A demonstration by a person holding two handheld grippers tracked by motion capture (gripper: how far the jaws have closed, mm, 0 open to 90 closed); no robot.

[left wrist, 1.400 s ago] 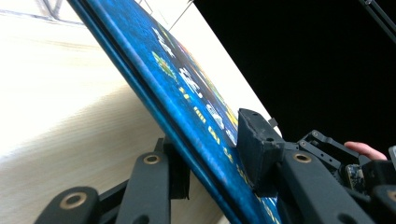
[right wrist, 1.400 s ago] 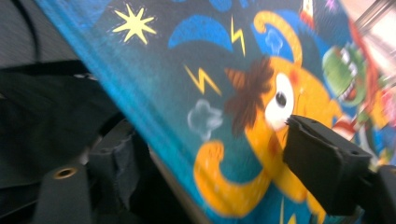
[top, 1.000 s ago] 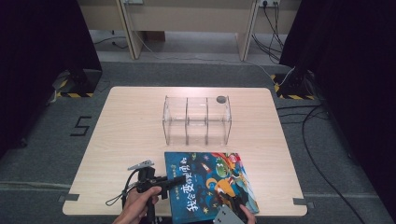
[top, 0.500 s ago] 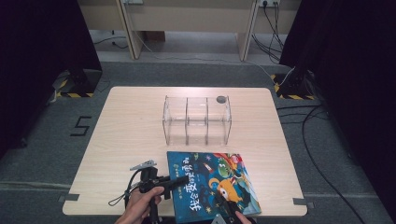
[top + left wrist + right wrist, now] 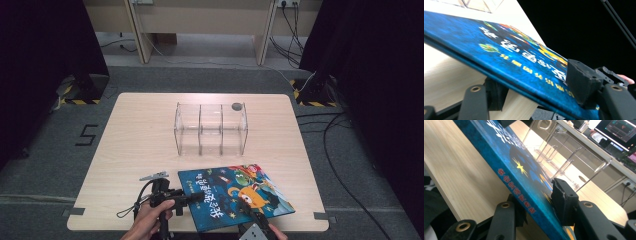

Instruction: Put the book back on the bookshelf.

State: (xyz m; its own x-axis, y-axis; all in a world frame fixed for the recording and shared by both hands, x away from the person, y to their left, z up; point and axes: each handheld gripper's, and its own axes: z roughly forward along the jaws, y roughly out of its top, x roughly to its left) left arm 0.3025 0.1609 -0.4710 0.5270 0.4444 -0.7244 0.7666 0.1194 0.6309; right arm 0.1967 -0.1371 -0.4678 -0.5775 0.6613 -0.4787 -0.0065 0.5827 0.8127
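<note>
Handing the book (image 5: 235, 195) over between my two sets of fingers here, near the bench's (image 5: 140, 140) front edge. My right fingers (image 5: 537, 202) have just been closing and now straddle the book's near edge, one under it, one on the cover; looks like a grip, pads touching both faces. My left fingers (image 5: 534, 82) have just been opening: the book's left edge sits between them, but the upper pad looks backed off the cover, so they're loose.

Tip for this bit: don't pull the left away until the right is firmly on, and keep the book tilted so the edge stays off the bench.

Book itself: thin hardcover, dark blue, yellow lettering, orange cartoon creature. Slot rack (image 5: 211, 129) waits mid-bench.
</note>
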